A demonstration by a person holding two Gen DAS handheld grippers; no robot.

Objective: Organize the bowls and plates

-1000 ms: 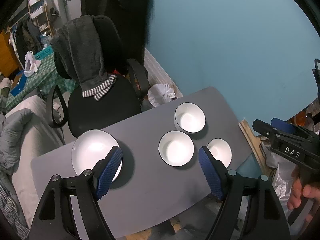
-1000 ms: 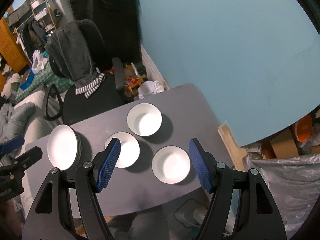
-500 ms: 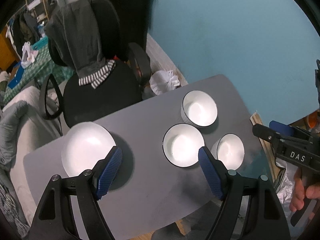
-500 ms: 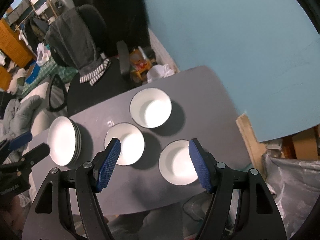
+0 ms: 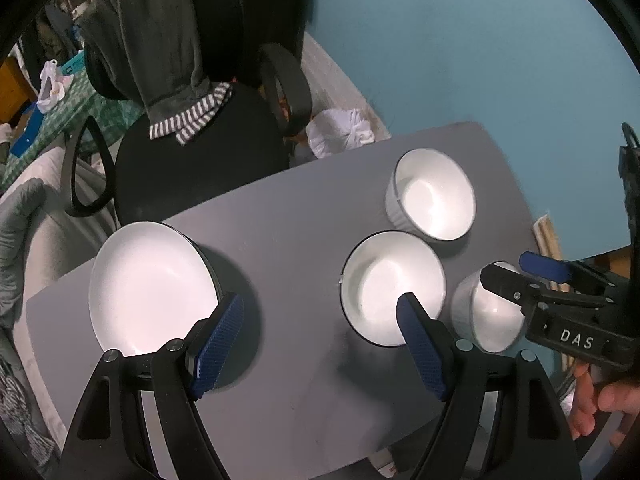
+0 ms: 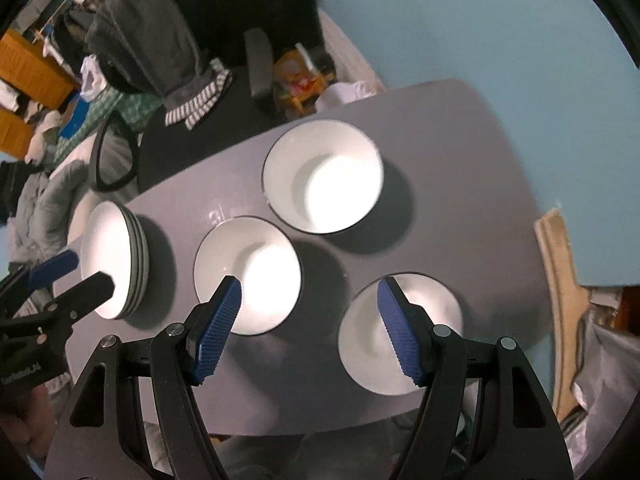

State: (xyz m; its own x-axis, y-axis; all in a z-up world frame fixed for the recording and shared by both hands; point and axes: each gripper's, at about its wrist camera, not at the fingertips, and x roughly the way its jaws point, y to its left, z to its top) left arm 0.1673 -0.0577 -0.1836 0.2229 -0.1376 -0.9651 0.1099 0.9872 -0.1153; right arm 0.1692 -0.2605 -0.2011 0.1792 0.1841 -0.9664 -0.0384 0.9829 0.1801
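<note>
On the grey table [image 5: 300,208] stand a stack of white plates [image 5: 152,284] at the left and three white bowls: a middle bowl [image 5: 392,284], a far bowl [image 5: 434,198] and a right bowl [image 5: 486,312]. My left gripper [image 5: 320,304] hangs open above the table between the stack and the middle bowl, holding nothing. My right gripper [image 6: 310,286] is open too, its fingers over the middle bowl [image 6: 248,272] and the near right bowl [image 6: 416,320], apart from both. The right wrist view also shows the plates [image 6: 108,264] and far bowl [image 6: 324,176].
A black office chair [image 5: 192,168] with a grey garment over its back stands behind the table. A white bag [image 5: 344,136] lies on the floor by the blue wall. Wooden boards [image 6: 556,280] and clutter sit off the table's right end, grey bedding [image 5: 20,220] at the left.
Both grippers have come down toward the table and tilted more steeply, so the plates and bowls look larger. The dishes have not moved, and both grippers stay open.
</note>
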